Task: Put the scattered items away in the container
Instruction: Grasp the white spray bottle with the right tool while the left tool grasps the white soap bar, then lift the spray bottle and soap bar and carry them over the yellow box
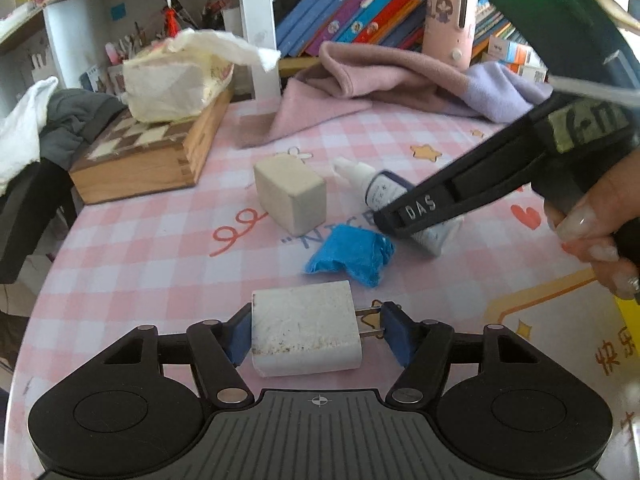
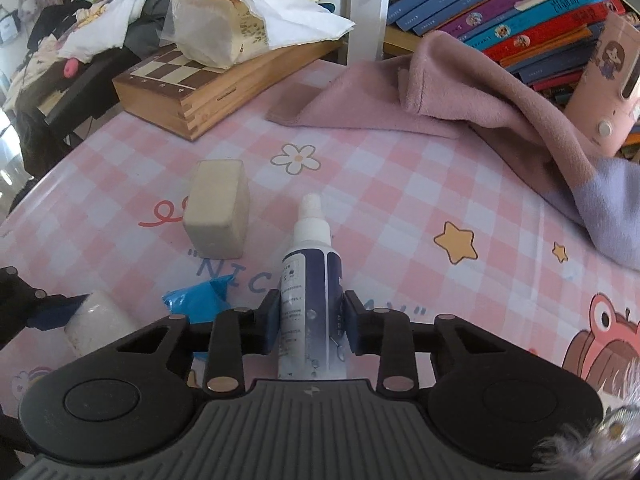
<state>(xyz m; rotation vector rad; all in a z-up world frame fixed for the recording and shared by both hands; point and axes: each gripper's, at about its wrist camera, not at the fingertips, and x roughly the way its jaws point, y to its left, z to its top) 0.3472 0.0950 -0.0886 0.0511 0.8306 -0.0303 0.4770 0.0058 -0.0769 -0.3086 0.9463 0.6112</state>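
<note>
Our left tongs [image 1: 316,330] are closed on the white charger plug [image 1: 306,330] low over the desk [image 1: 140,248], one pad on its flat end, the other against its prongs. Our right tongs [image 2: 310,326] are nearly closed, pads touching both sides of the spray bottle [image 2: 310,280], nozzle pointing to 12 o'clock. At 11 o'clock from the bottle stands a beige block [image 2: 218,210]; at 9 o'clock lies a crumpled blue wrapper [image 2: 196,300]. The wooden chess box [image 2: 192,92] at 11 o'clock is closed, a tissue pack [image 2: 224,26] on top.
</note>
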